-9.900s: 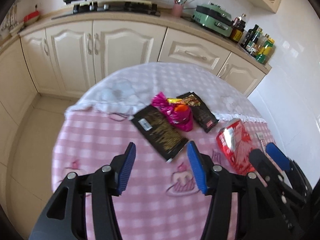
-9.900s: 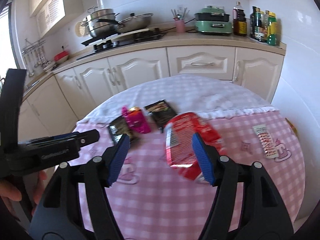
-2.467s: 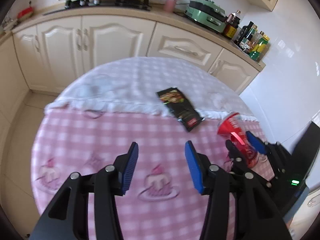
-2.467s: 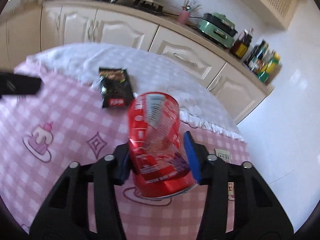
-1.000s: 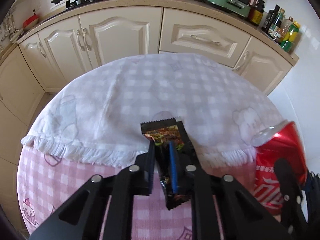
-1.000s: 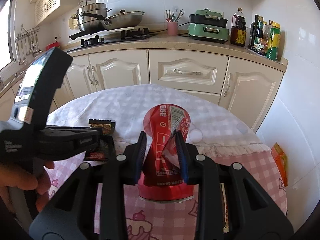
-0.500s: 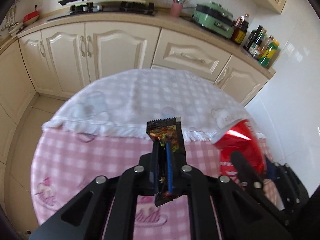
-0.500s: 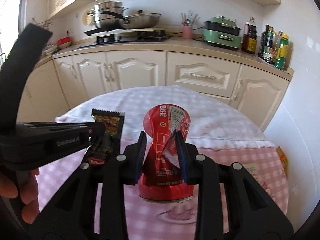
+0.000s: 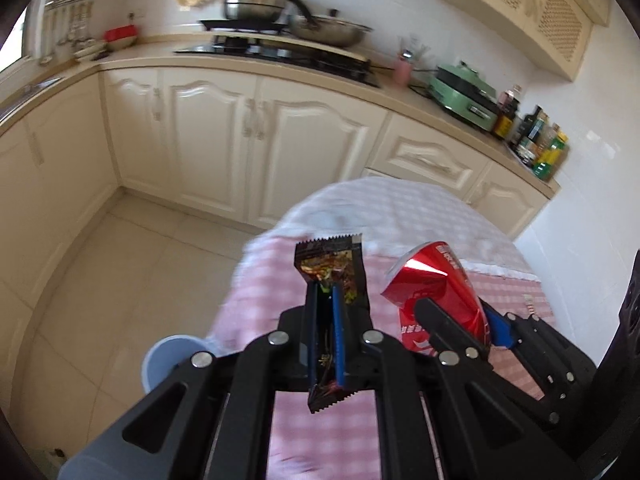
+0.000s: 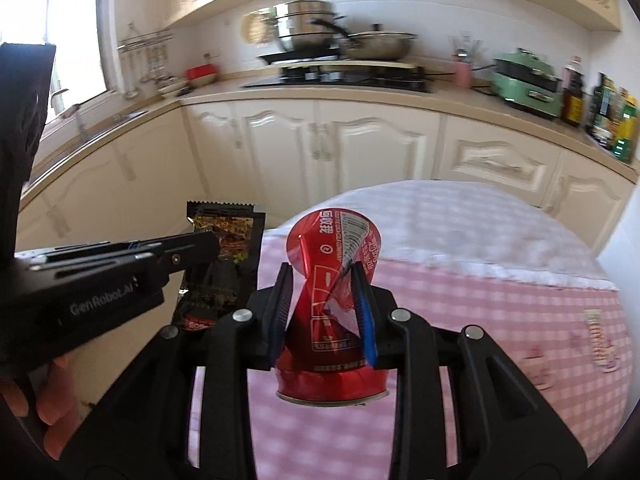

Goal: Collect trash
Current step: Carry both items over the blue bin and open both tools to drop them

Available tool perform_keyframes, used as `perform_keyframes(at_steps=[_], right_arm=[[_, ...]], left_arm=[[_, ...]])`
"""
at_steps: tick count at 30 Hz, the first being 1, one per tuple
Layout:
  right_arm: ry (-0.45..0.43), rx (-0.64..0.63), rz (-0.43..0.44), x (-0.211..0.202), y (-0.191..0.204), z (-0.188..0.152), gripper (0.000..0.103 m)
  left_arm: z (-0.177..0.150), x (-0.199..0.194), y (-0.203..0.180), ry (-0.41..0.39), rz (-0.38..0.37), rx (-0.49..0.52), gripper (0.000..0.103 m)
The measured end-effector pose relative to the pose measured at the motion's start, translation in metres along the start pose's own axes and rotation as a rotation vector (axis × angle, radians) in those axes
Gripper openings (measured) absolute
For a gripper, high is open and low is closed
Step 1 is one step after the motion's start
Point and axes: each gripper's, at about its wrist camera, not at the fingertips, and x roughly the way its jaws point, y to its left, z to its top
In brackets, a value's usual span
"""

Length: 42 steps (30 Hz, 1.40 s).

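Note:
My left gripper (image 9: 325, 292) is shut on a black snack wrapper (image 9: 332, 264) and holds it in the air past the table's left edge. The wrapper also shows in the right wrist view (image 10: 224, 240). My right gripper (image 10: 322, 276) is shut on a crushed red soda can (image 10: 334, 248), held above the pink checked table (image 10: 500, 312). The can shows in the left wrist view (image 9: 436, 280), just right of the wrapper. A pale blue bin rim (image 9: 172, 356) shows low on the floor, partly hidden behind my left gripper.
A small printed packet (image 10: 598, 334) lies on the table at the right. Cream cabinets (image 9: 240, 136) and a counter with stove, pots and bottles run along the back. Tiled floor (image 9: 132, 280) lies left of the table.
Both grippers have swung left and away from the table with the wrapper and can held. The floor and the blue bin rim have come into the left wrist view.

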Motion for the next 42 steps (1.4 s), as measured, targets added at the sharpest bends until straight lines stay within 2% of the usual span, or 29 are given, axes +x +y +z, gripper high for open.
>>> perform_keyframes(at_steps=[5,9,13,17,23,34,42], right_arm=[[0.036,-0.042,0.099,0.014,0.065,-0.002,0.03],[0.082,-0.059,0.178,0.035,0.114,-0.009,0.03],[0.136,-0.064,0.236,0.06,0.155,-0.021,0.03],[0.207,-0.064,0.278,0.09,0.188,-0.043,0.03],[0.262,-0.108,0.226,0.133,0.209,-0.069,0.03],[0.376,-0.149,0.18,0.194,0.216,-0.117,0.03],[0.445,-0.132,0.161,0.229,0.21,-0.139,0.03]], left_arm=[[-0.011,-0.027,0.073,-0.018,0.053,-0.06,0.006],[-0.019,-0.039,0.133,-0.025,0.123,-0.113,0.006],[-0.032,-0.034,0.188,0.007,0.176,-0.181,0.006],[-0.051,-0.011,0.232,0.07,0.209,-0.231,0.006],[-0.076,0.039,0.263,0.173,0.194,-0.263,0.006],[-0.097,0.127,0.283,0.325,0.178,-0.295,0.007],[-0.101,0.153,0.291,0.355,0.181,-0.298,0.009]])
